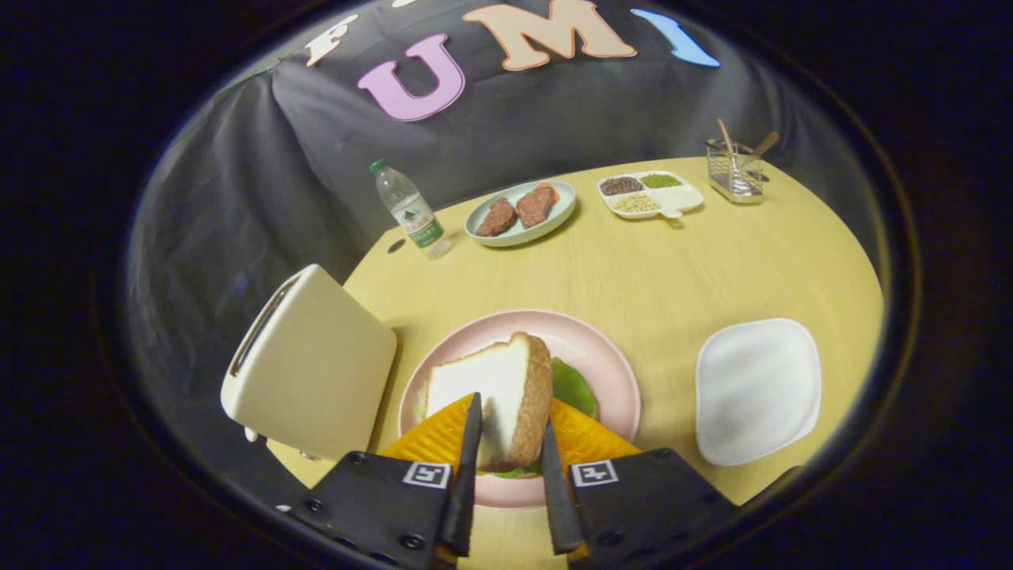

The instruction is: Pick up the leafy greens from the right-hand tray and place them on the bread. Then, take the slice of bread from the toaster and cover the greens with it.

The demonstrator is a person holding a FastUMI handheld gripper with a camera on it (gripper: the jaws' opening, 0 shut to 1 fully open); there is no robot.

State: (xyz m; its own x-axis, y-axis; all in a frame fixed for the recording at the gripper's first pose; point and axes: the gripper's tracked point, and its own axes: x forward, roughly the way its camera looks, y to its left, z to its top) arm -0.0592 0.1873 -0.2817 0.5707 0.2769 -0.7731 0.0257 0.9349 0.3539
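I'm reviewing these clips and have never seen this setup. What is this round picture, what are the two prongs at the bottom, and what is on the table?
The camera rides on handheld tongs that a person carries, looking forward along their two fingers. The fingers press on both sides of a bread slice, held on edge above a pink plate where leafy greens show beneath it. A cream toaster stands on one side of the plate, a white tray on the other. Farther back on the yellow table are a water bottle, a plate of meat, a divided dish and a utensil basket.
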